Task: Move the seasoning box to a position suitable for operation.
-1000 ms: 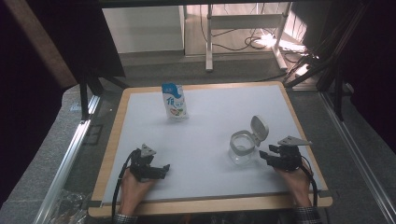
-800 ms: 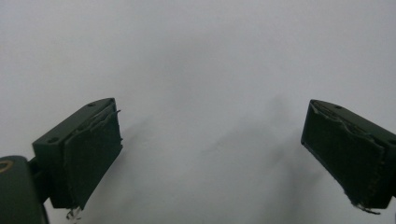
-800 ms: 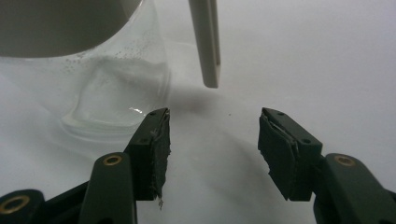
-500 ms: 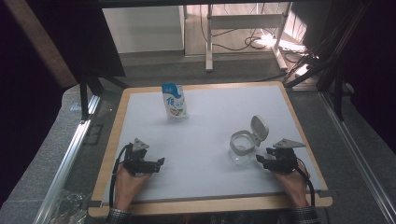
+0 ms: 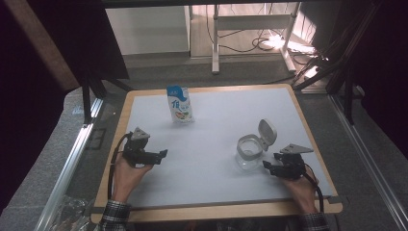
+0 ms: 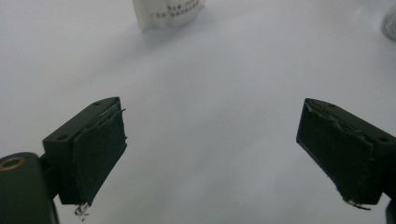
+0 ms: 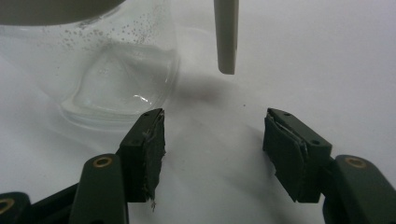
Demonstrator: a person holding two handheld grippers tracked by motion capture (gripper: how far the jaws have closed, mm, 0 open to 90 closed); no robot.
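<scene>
Beside the right gripper, jaws just parting on nothing, stands a glass jar, lid flipped up, seemingly empty.

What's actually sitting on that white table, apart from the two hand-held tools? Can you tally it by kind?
Milk cartons: 1, the blue and white carton standing upright near the far edge.
Clear jars: 1, the clear jar with its flip lid open, near the right tool.
Total: 2 things on the table.
</scene>
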